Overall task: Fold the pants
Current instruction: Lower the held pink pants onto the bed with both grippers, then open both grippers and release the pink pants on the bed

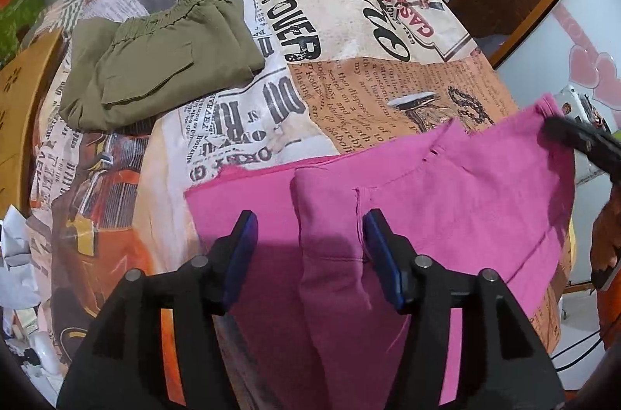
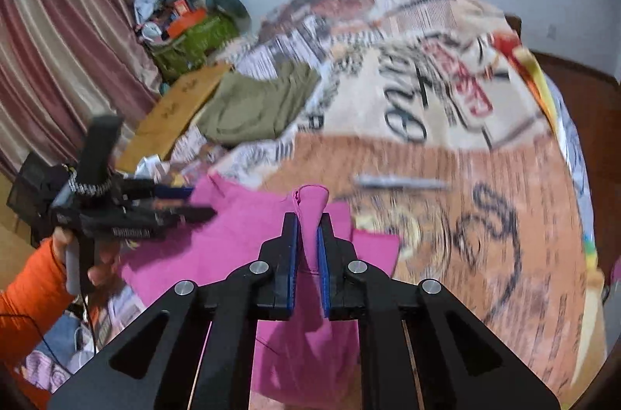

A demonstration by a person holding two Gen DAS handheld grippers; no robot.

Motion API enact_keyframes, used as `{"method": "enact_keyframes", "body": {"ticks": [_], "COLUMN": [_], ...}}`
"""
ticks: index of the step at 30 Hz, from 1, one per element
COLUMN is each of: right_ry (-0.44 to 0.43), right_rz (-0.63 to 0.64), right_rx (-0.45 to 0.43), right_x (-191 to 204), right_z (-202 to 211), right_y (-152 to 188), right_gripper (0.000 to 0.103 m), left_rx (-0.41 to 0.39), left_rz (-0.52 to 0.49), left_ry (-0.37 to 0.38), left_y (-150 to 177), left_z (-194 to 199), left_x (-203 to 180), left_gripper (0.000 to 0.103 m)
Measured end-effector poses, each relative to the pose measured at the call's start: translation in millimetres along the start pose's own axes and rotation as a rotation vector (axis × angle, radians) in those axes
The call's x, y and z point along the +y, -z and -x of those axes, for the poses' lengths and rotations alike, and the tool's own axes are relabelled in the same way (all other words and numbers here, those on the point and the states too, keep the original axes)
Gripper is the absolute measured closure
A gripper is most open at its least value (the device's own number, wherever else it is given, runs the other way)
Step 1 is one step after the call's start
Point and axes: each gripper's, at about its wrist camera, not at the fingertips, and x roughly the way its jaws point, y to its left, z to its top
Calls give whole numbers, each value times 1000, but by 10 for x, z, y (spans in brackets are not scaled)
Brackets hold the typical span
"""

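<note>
Two grippers on pink pants [image 1: 446, 185]: right gripper [image 2: 309, 216] pinching a cloth edge, left gripper [image 1: 310, 227] spread, straddling a fold. Mid-fold; next, carry the pinched edge across.

Two pants, one pink [image 1: 446, 185] and one olive [image 1: 155, 68], two grippers, left [image 1: 310, 247] and right [image 2: 308, 247], one printed cover [image 1: 388, 68], one curtain [image 2: 58, 41]

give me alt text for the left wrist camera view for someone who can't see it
The open left gripper hangs over pink pants on a bed covered in a newspaper-print bedspread, a raised fold of the fabric between its parted fingers. The right gripper holds a far corner of the pants, and folded olive pants lie farther back.
</note>
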Motion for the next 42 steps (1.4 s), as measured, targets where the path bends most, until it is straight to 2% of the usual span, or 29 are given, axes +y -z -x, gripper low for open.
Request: {"method": "enact_keyframes", "body": {"ticks": [5,7,12,13,15,16,20,22,24,26,29,32,36,39,42], "right_ry": [-8,-11,86,94,106,105,99,76,66,65,79,95,67,49,18], "right_rz": [-13,-16,29,39,40,30,12,22,39,50,52,29,-33,-41,-74], "right_rx": [34,76,203,218,223,228,209,191,183,202,276,276,301,306,303], "right_x": [-69,-99,-168,-176,-206,-229,-268,-238,-195,-162,-144,-162,-167,-79,15], "right_z": [-352,-537,-972,-997,-960,-922,-684,-539,-453,-432,-545,-578,-512,-445,-370], "right_y": [-116,-150,-121,-107,-105,-109,-84,-41,8,92,286,420,453,563,659], "right_gripper": [95,95,95,91,88,83,78,68,63,63,63,61,60,58,58], "left_rx": [-8,-12,-15,-14,-14,-17,-52,-63,-76,-87,-65,-14,-4,-1,23], "left_rz": [-30,-56,-49,-44,-30,-24,-26,-17,-32,-76,-133,-171,-142,-119,-83], "left_ry": [25,-19,-28,-26,-26,-32,-81,-59,-37,-22,-7,-55,-92,-184,-209], "left_y": [28,45,44,45,41,39,31,34,55,108,232,361,455,512,591], "left_z": [46,23,10,12,24,42,204,314,440,538,536,392,349,370,362], "left_x": [-54,-105,-75,-58,-22,-11,17,24,-38,-188,-409,-513,-325,-59,202], "left_gripper": [46,46,44,43,42,42,43,43,43,43,43,43,38,36,31]}}
